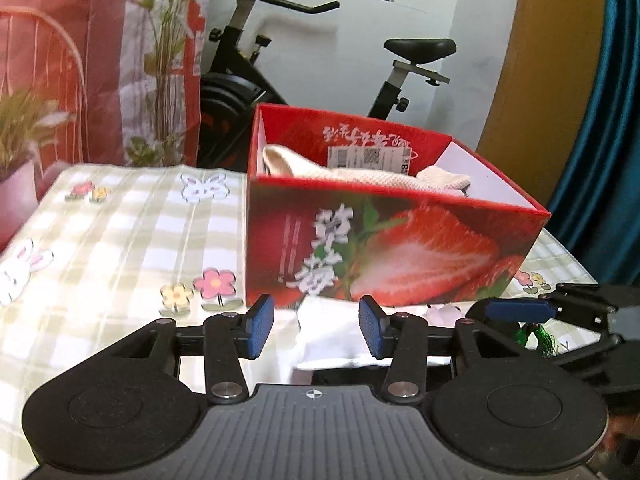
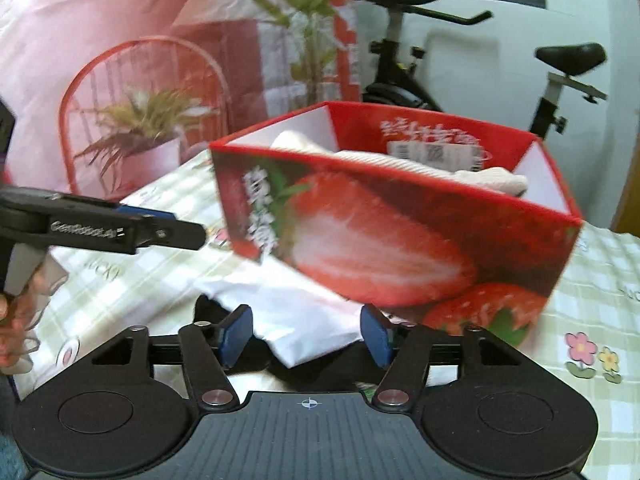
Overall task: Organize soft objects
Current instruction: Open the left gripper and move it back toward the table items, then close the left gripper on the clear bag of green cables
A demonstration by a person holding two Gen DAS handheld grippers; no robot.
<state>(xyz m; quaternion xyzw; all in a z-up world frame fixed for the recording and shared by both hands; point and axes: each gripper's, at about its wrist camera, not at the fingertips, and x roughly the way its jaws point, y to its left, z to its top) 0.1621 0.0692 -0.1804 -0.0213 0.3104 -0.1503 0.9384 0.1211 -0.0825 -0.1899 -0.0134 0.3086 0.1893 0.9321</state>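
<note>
Both grippers, left (image 1: 316,330) and right (image 2: 307,336), hover with jaws parted, gripping nothing, over a white cloth (image 2: 304,320); the strawberry box (image 1: 384,252) (cream socks (image 1: 372,178) inside) stands just behind on the tabletop (image 1: 120,220)

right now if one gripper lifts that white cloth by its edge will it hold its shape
Probably not. The white cloth lies creased and rumpled on the tablecloth, so it would likely droop. It looks thin, so probably light. Part seems tucked against the red box, so it may drag.
</note>
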